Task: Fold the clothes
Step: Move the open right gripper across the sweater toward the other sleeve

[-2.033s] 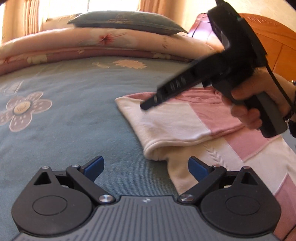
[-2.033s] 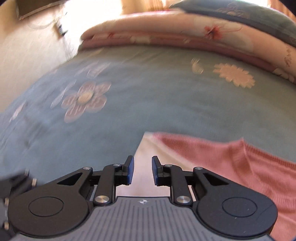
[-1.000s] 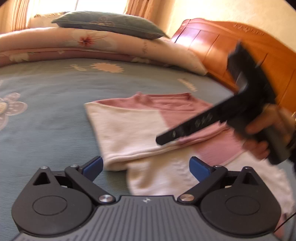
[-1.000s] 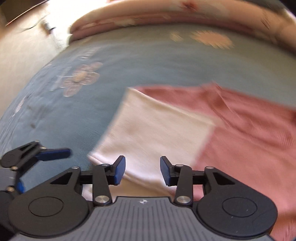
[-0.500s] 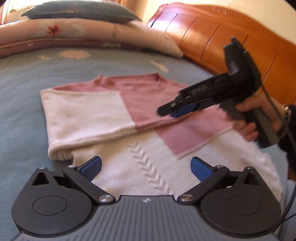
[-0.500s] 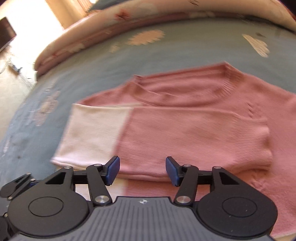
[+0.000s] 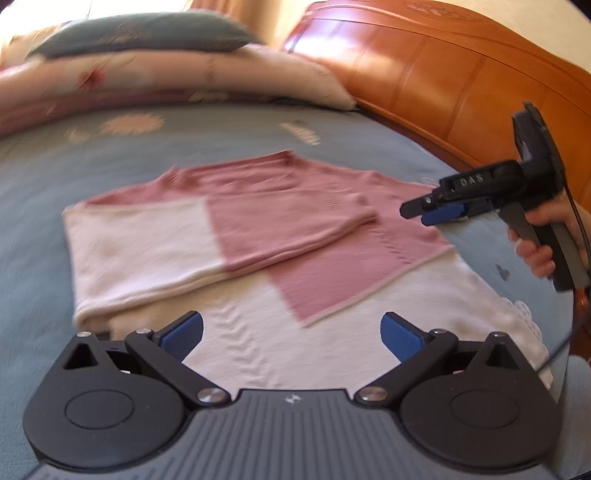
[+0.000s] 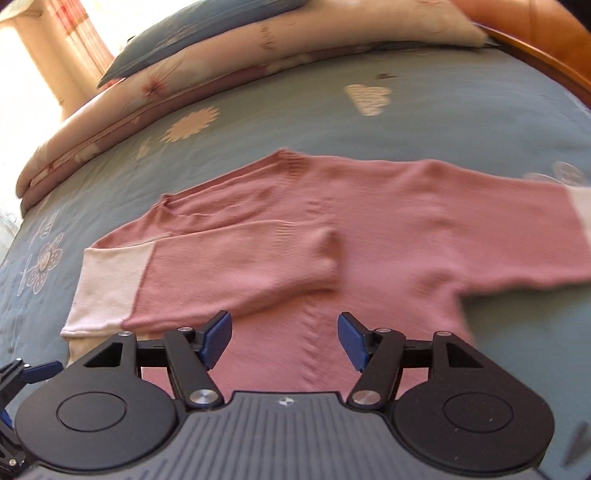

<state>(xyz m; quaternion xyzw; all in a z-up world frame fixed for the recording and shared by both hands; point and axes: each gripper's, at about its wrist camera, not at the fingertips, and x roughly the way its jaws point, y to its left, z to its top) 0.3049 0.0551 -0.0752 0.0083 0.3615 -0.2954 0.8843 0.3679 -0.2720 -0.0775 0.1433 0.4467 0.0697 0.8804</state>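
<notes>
A pink and cream knit sweater (image 7: 295, 229) lies flat on the blue bedspread (image 7: 155, 155). One sleeve (image 7: 155, 251) is folded across its chest, cream cuff to the left. In the right wrist view the sweater (image 8: 369, 236) has its other sleeve (image 8: 517, 236) stretched out to the right. My left gripper (image 7: 291, 328) hovers open over the cream lower half, empty. My right gripper (image 8: 284, 332), its jaws opening with nothing between them, hangs above the pink chest. It appears in the left wrist view too, the right gripper (image 7: 424, 212) held by a hand (image 7: 535, 247) off the sweater's right edge.
A folded floral quilt (image 7: 147, 81) with a blue pillow (image 7: 140, 33) on top lies at the far side of the bed. An orange wooden headboard (image 7: 443, 81) runs along the right. The left gripper's tip (image 8: 33, 369) shows at the lower left of the right wrist view.
Both grippers have travelled right along the sweater, away from the folded cuff. The right gripper's jaws have spread wider. The outstretched sleeve has come into the right wrist view.
</notes>
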